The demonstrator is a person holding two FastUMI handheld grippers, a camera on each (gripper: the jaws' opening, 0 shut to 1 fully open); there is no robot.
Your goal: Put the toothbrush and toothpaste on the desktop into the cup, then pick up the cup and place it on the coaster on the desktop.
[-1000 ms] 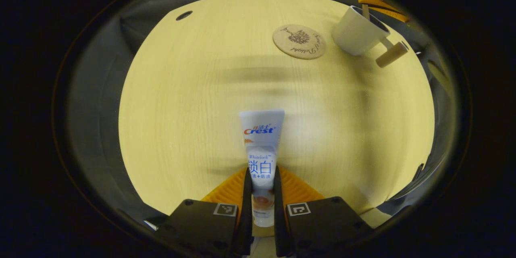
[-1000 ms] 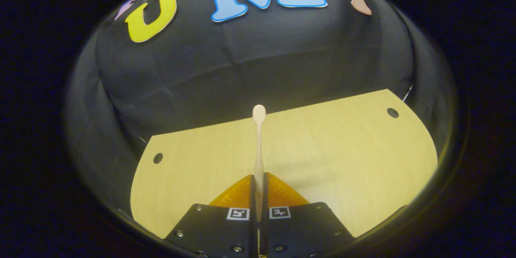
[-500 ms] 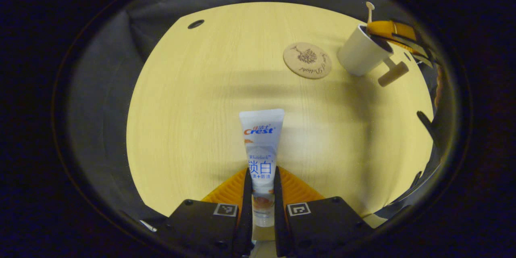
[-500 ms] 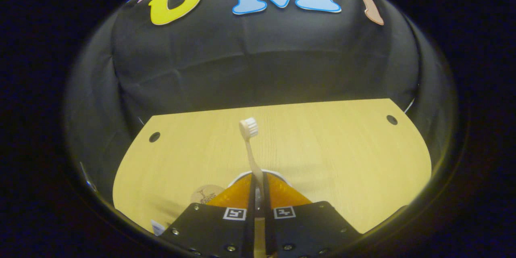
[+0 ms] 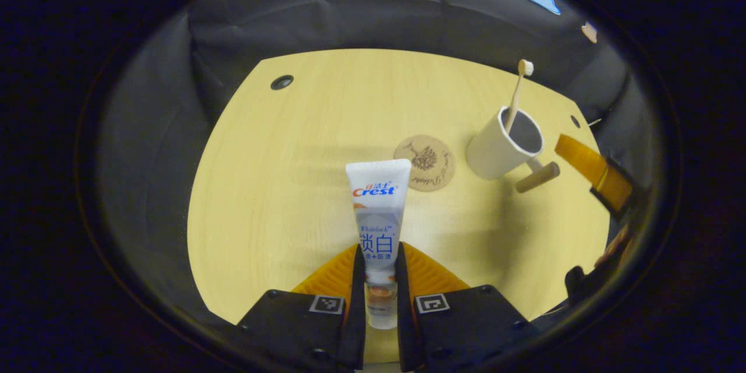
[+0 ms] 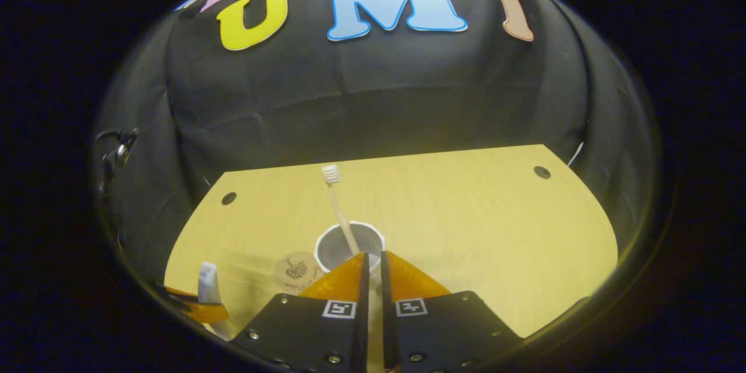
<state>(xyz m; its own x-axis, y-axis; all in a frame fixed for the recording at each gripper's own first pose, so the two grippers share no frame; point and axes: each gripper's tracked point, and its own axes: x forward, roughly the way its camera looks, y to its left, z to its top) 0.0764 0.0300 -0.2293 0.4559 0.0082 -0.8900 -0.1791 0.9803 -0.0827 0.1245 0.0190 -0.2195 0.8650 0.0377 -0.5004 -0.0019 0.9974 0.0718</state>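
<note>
Left gripper [image 5: 380, 280] clamps the toothpaste [image 5: 377, 210] upright for insertion. Cup [image 5: 502, 144], at 2 o'clock, holds the toothbrush [image 5: 515, 93]. Right gripper [image 6: 373, 280]: narrow gap, nothing held.

My orange-fingered left gripper [image 5: 380, 280] carries a white, blue-lettered toothpaste tube [image 5: 379, 210]; plain white cup [image 5: 495, 148], beige toothbrush [image 5: 516, 93], tan leaf-printed coaster [image 5: 428, 154].

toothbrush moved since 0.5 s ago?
Yes. In the right gripper view the toothbrush was clamped in the right tool; now it stands free in the cup, leaning left.
</note>
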